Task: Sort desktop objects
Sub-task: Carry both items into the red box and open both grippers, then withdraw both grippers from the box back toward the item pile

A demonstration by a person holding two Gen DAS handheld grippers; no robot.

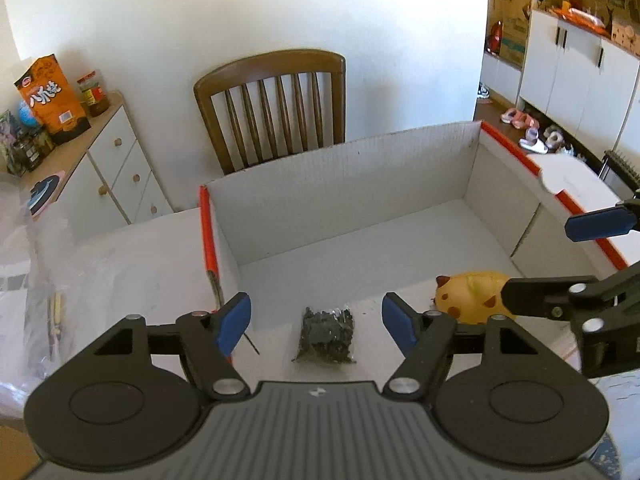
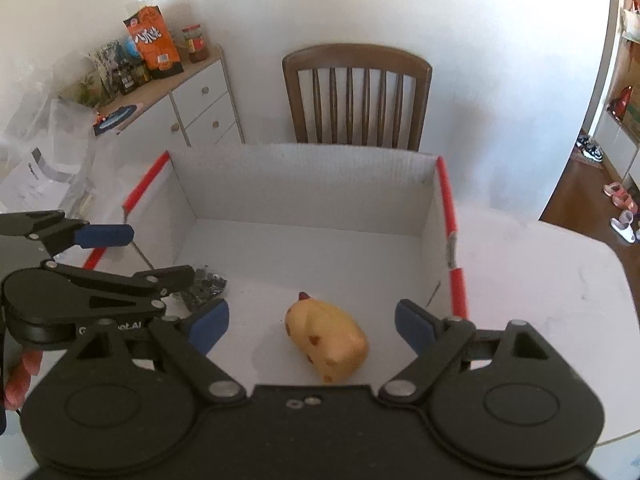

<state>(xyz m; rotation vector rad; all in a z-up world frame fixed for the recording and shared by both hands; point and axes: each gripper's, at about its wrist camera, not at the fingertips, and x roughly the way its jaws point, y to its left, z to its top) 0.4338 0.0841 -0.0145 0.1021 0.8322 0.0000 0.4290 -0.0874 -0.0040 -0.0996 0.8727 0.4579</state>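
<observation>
**Two items sitting in the box, both tools released**

While both tools are hanging spread and empty, left tool (image 1: 316, 322) is lining up over the small bag (image 1: 325, 335) of dark bits on the box (image 1: 340, 176) floor: looking light, crinkly, slippery; pinch across its middle. Right tool (image 2: 311, 326) is framing the yellow toy (image 2: 328, 340) beside the bag: probably soft, rounded; grip its flanks.

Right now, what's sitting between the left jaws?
A small bag of dark bits lies on the box floor between them, untouched, in the left wrist view.
</observation>
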